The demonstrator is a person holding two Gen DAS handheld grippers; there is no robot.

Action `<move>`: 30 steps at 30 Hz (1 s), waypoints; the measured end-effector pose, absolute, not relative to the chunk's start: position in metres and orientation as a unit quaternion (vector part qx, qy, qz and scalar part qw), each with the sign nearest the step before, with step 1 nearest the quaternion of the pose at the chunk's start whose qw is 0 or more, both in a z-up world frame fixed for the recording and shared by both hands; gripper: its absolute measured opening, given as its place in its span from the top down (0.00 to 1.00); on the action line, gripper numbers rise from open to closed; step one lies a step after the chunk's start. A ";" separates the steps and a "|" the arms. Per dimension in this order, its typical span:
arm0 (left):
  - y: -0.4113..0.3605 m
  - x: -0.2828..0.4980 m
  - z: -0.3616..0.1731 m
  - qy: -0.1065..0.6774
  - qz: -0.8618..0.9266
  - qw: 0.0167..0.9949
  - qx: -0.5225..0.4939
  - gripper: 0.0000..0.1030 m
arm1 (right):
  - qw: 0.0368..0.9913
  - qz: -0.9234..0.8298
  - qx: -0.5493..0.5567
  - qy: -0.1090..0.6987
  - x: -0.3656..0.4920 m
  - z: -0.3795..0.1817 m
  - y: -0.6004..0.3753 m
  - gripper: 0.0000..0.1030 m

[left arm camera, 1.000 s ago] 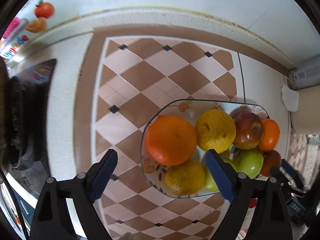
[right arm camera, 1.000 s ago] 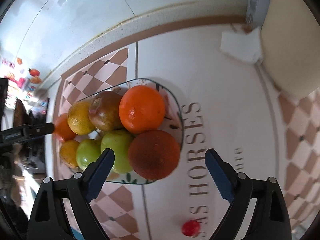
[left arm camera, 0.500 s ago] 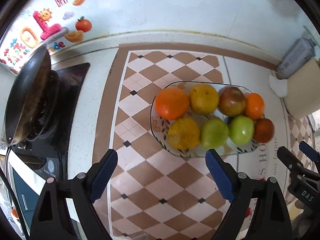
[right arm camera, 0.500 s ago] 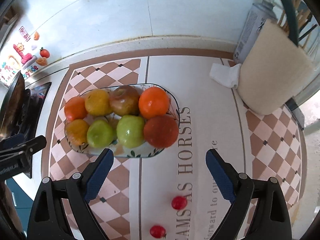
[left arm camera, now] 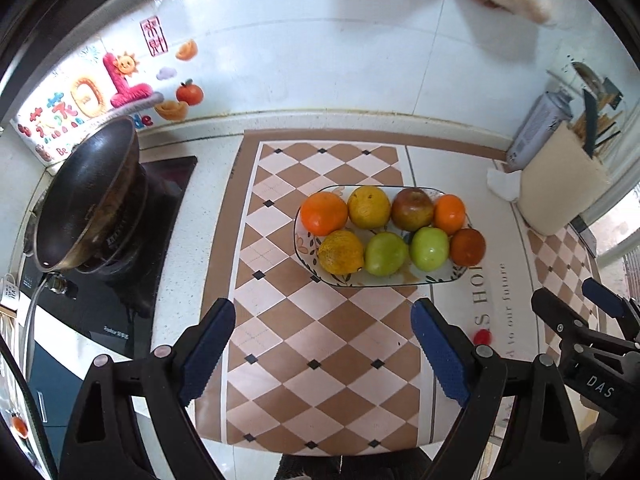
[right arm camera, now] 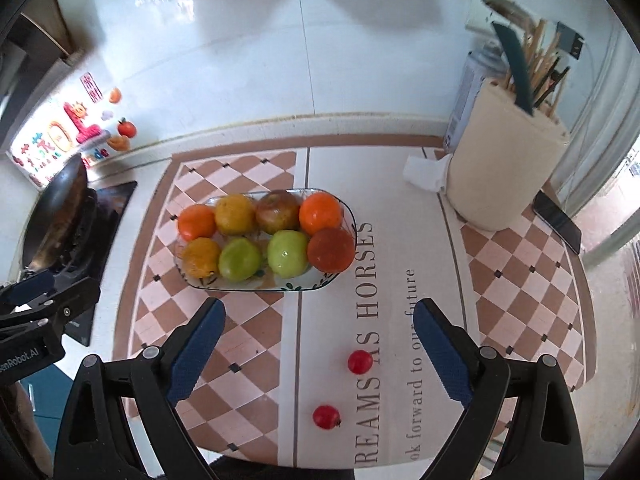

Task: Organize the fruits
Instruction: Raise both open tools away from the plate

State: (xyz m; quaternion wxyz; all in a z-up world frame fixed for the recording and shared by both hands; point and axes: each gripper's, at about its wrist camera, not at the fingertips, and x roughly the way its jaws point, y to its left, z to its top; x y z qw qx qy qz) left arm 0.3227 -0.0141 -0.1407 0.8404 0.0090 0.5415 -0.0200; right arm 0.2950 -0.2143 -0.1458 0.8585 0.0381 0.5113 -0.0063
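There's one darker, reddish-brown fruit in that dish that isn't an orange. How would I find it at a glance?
Start at the patterned glass dish of fruit on the checkered counter mat. Eight fruits lie in two rows of four; look along the back row, nearer the wall. The reddish-brown apple is third from the left, between a yellow citrus fruit and a bright orange, and is the only dull, mottled one.

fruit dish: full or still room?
Full. The dish holds eight fruits in two packed rows of four, no bare gap. Two small red fruits lie outside on the mat.
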 end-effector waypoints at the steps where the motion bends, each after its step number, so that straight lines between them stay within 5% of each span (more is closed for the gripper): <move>1: -0.014 0.319 -0.136 0.538 -0.022 0.842 0.009 0.13 | 0.862 -0.006 0.038 0.506 0.289 -0.138 -0.214 0.06; 17: -0.020 0.258 -0.067 0.488 -0.051 0.871 0.005 0.13 | 0.890 0.010 0.039 0.453 0.219 -0.053 -0.206 0.06; 30: -0.025 0.239 -0.054 0.471 -0.053 0.881 0.013 0.13 | 0.895 0.004 0.047 0.443 0.195 -0.039 -0.209 0.05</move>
